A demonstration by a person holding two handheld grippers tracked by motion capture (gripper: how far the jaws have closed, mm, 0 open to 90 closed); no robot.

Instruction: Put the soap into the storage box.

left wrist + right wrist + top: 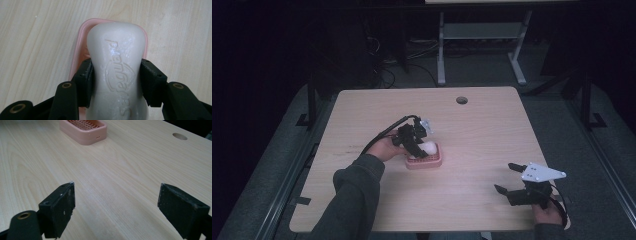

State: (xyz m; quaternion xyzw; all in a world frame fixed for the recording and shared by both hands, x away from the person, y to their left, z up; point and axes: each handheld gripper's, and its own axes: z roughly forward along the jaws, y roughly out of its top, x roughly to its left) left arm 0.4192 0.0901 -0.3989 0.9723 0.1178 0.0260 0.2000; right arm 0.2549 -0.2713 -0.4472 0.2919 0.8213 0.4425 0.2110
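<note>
A white bar of soap point(116, 67) with raised lettering sits between the jaws of my left gripper point(116, 82), whose pads press on both its sides. Under it lies a pink soap dish point(80, 42). In the high view the soap point(430, 147) hangs just over the dish point(424, 160) near the table's middle, with the left gripper point(419, 145) coming in from the left. My right gripper point(507, 177) stands open low over the table's front right. In the right gripper view its jaws point(116, 202) are wide apart with bare wood between them, and the dish point(83, 128) lies far ahead.
The wooden table point(482, 130) has a round cable hole point(461, 100) near its far edge. The same hole point(179, 136) appears in the right gripper view. Beyond the table are a dark floor, cables and the metal legs of another table point(441, 50).
</note>
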